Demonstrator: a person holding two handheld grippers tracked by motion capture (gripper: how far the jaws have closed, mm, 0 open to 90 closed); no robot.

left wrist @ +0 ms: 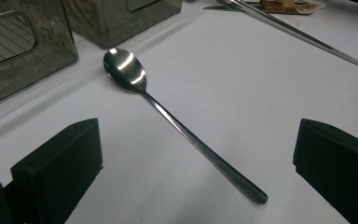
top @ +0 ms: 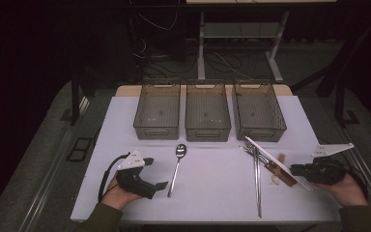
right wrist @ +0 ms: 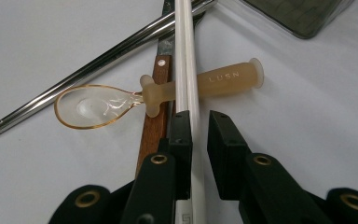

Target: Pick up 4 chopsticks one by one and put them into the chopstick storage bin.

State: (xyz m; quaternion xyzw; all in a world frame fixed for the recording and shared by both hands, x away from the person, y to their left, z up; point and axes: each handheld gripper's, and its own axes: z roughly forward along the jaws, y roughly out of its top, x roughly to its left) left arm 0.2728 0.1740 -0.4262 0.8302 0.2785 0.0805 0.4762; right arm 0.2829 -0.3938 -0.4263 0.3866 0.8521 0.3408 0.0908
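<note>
A steel spoon (top: 178, 166) (left wrist: 125, 70) lies on the white table, bowl toward the bins. My left gripper (top: 157, 173) (left wrist: 198, 126) stands open just left of its handle, one jaw on each side of the handle in the left gripper view. At the right, my right gripper (top: 293, 169) (right wrist: 199, 116) is shut on a pair of white chopsticks (top: 270, 157) (right wrist: 186, 56), which slant up over a small pile. Under them lie long metal chopsticks (top: 257, 183) (right wrist: 98, 60), a wooden-handled knife (right wrist: 154, 126) and a translucent baby spoon (right wrist: 223, 79).
Three empty grey see-through bins (top: 157, 130) (top: 207, 133) (top: 261, 133) stand in a row at the back of the table (top: 212, 193). The table's near edge runs close to both hands. Dark floor, cables and table legs lie beyond.
</note>
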